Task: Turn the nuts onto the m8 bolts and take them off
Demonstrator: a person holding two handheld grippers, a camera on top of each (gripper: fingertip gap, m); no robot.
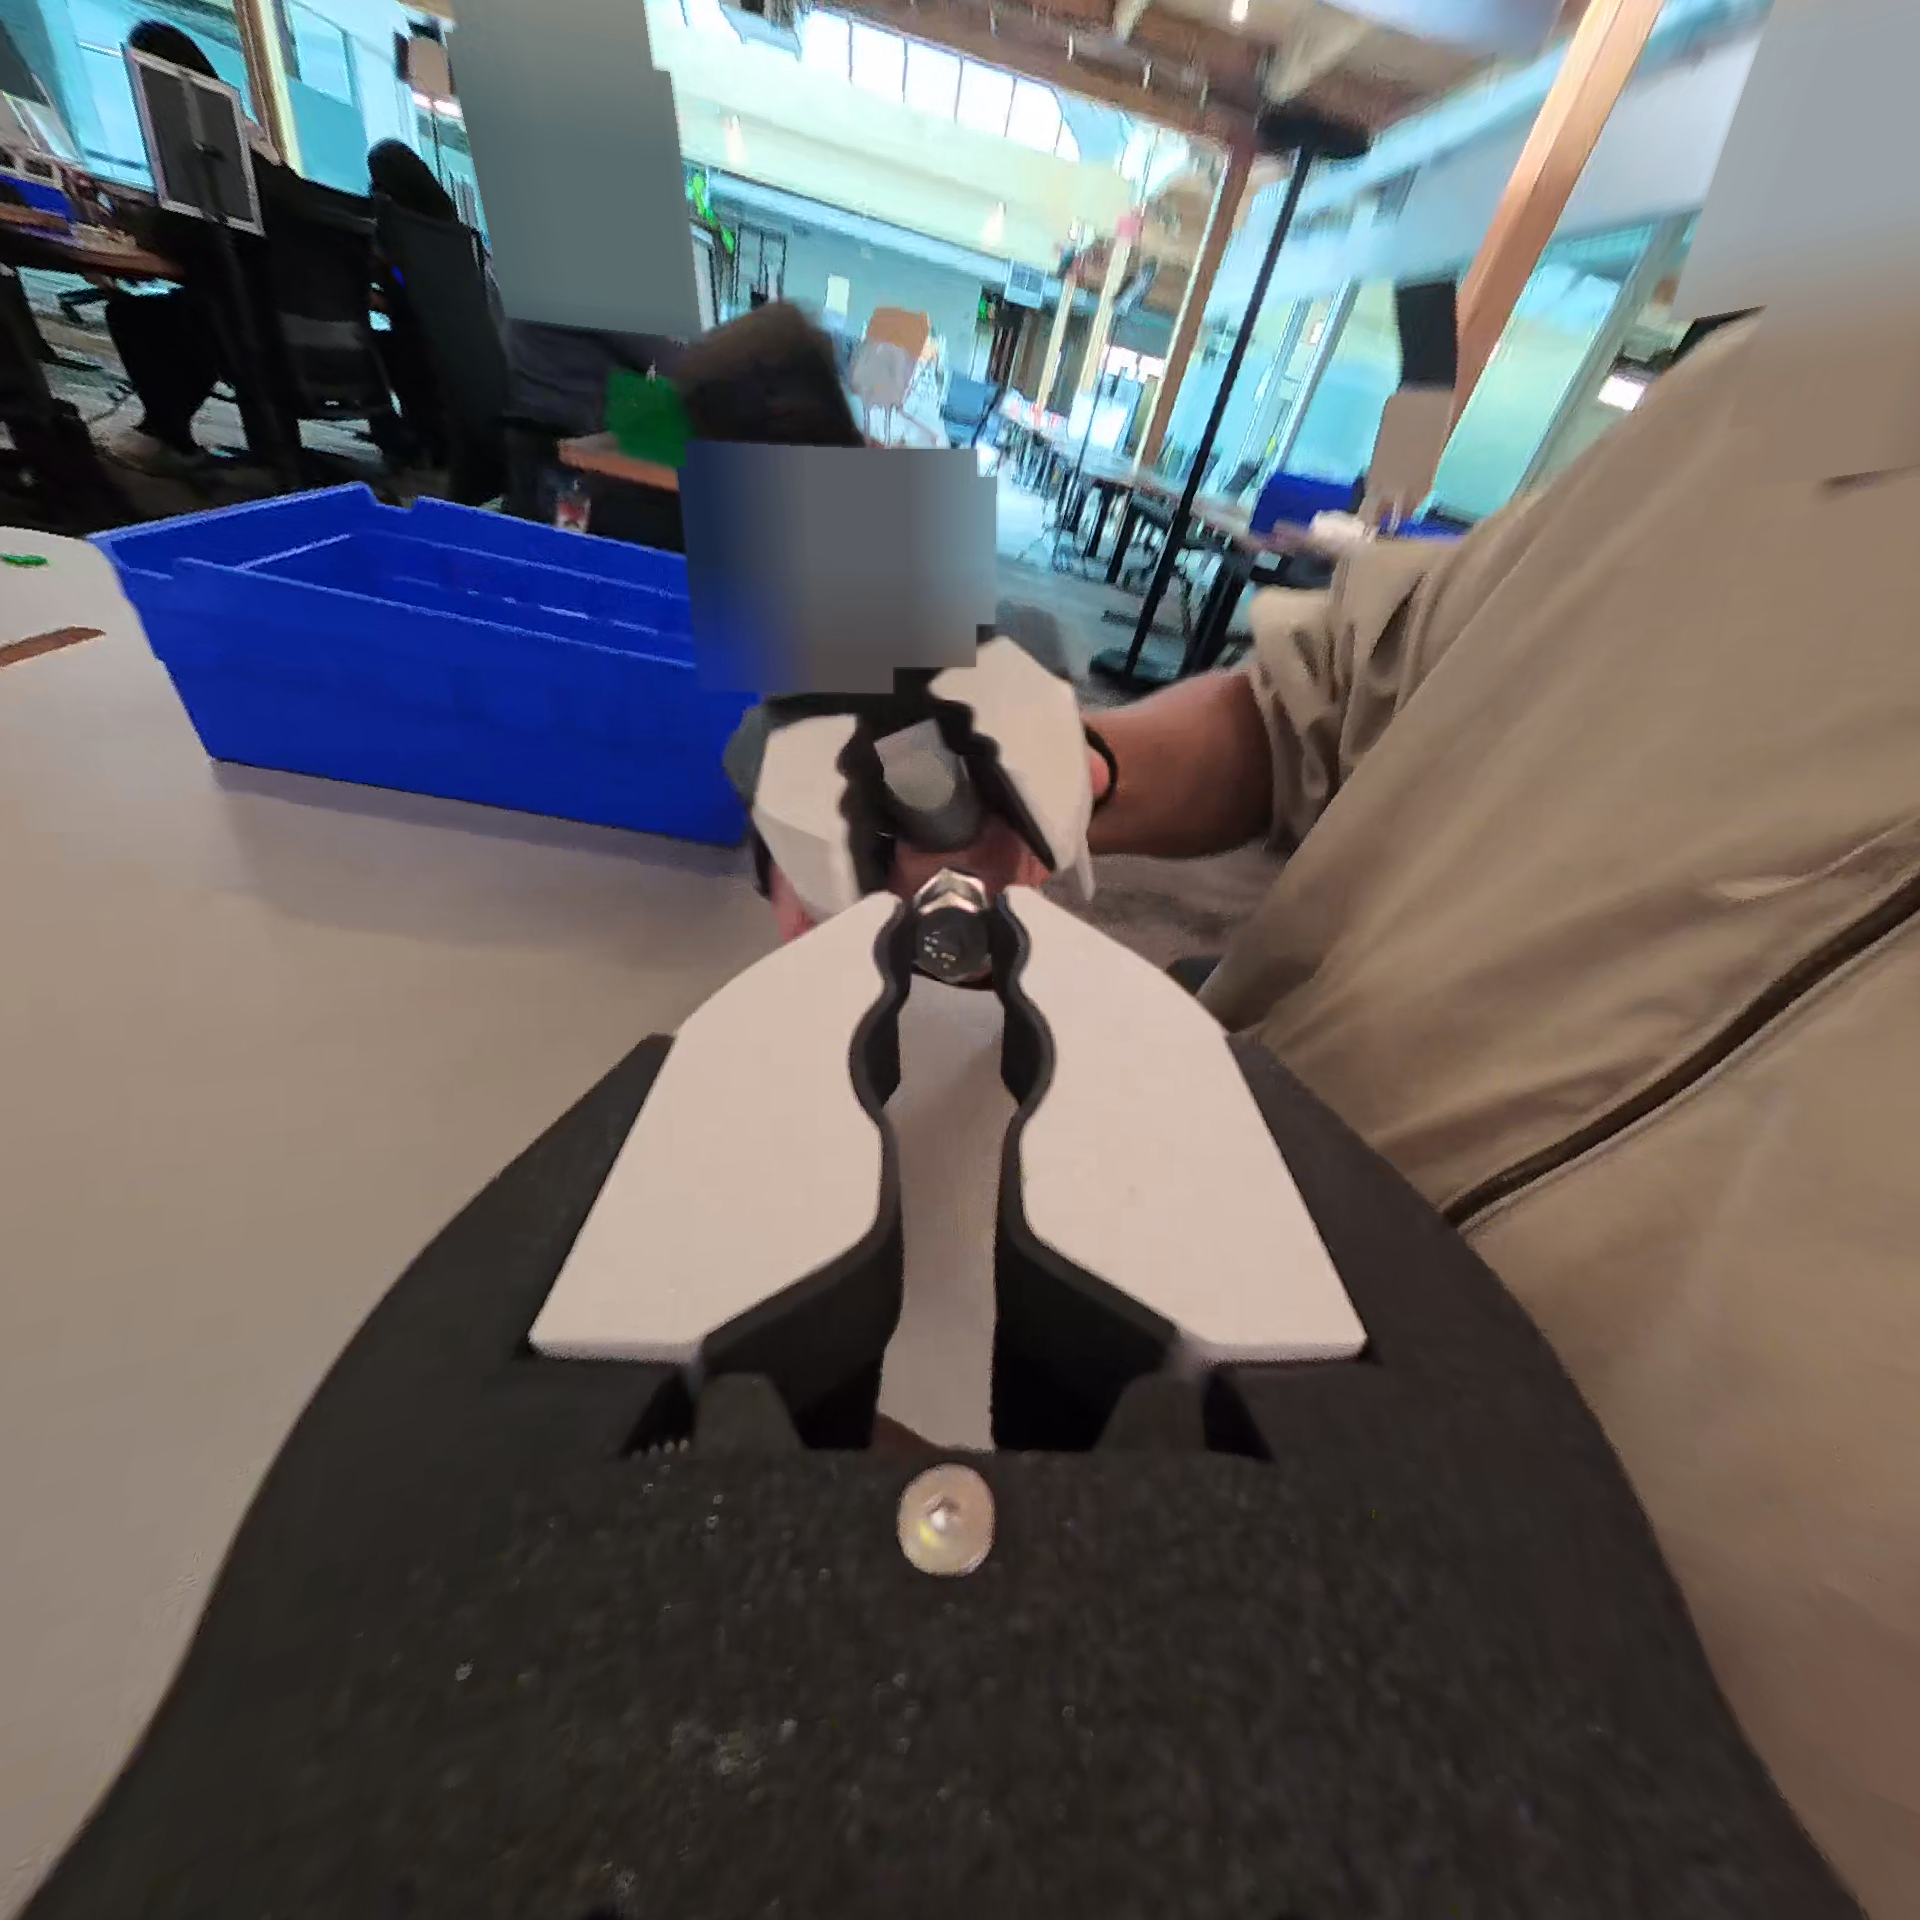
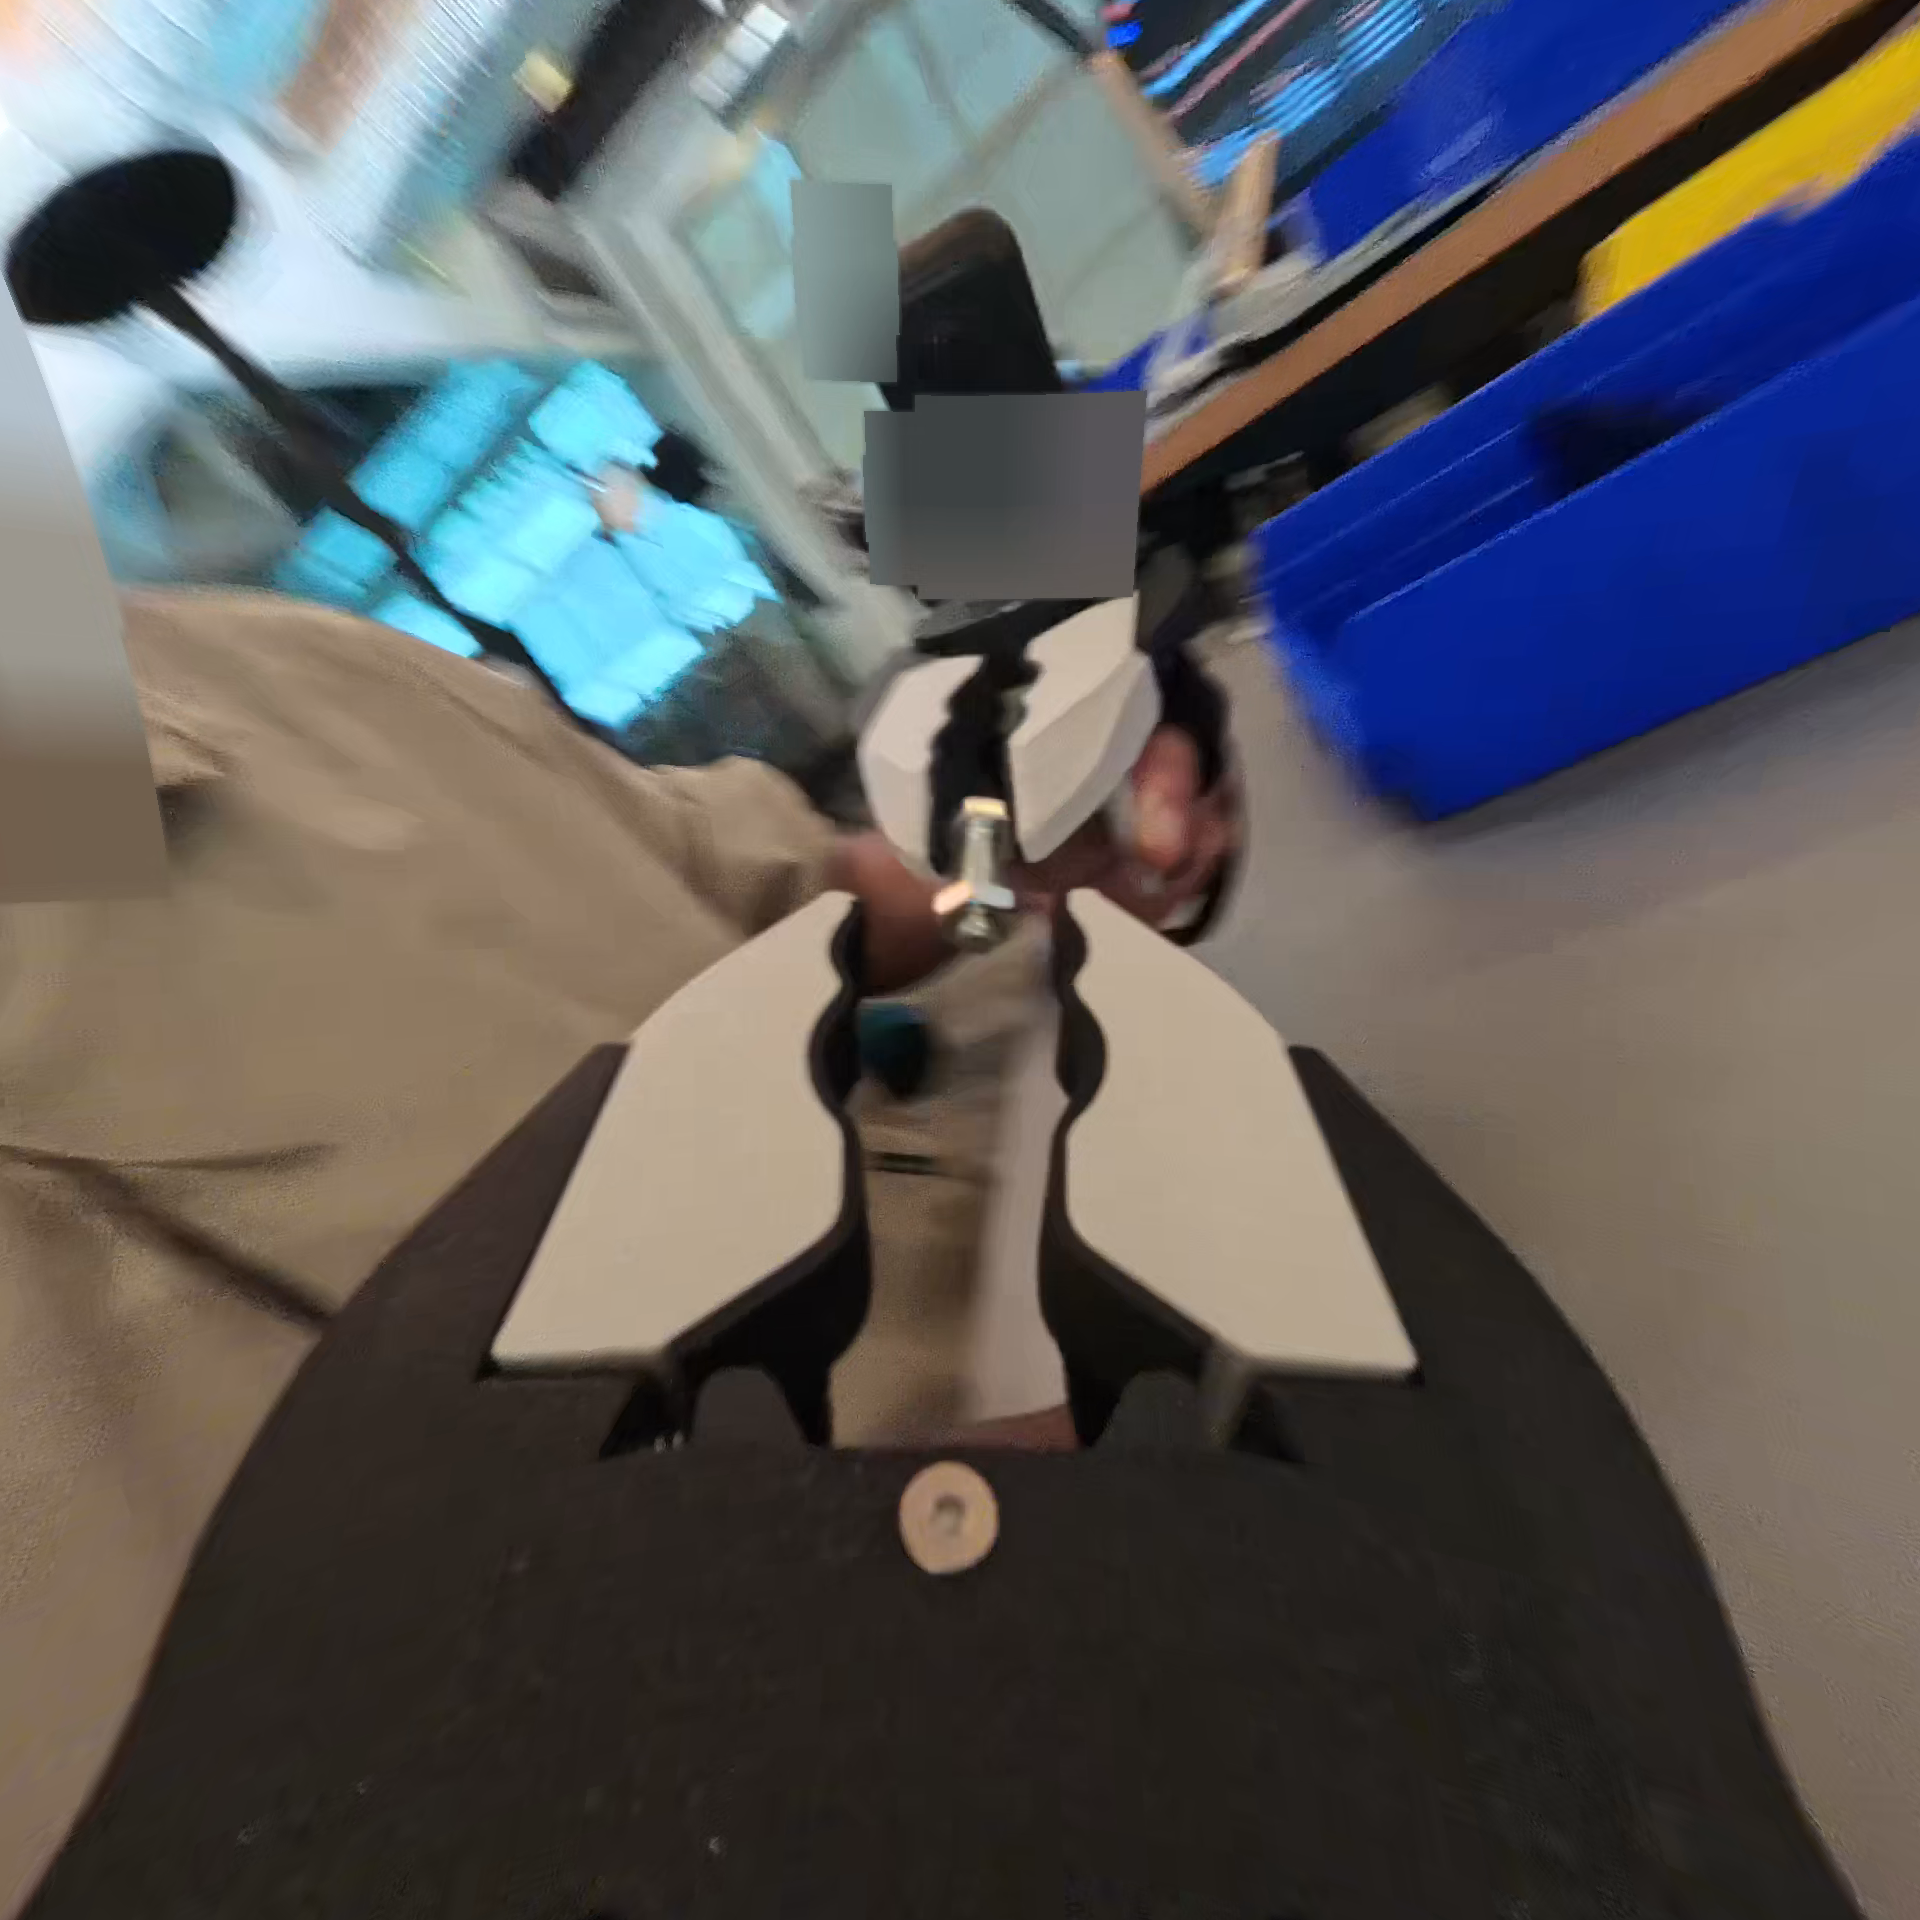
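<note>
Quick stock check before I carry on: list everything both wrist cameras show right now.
bolt: one, silver, head clamped at left gripper's tips
nut: one, silver, on the bolt's shank
bins: blue, nested stack, on table beyond the grippers
table: one, grey, underneath
stand: one, black pole, background
jacket: one, beige, worn by the person
left gripper: white fingers, shut on bolt
right gripper: white fingers, open, facing the nut
</note>
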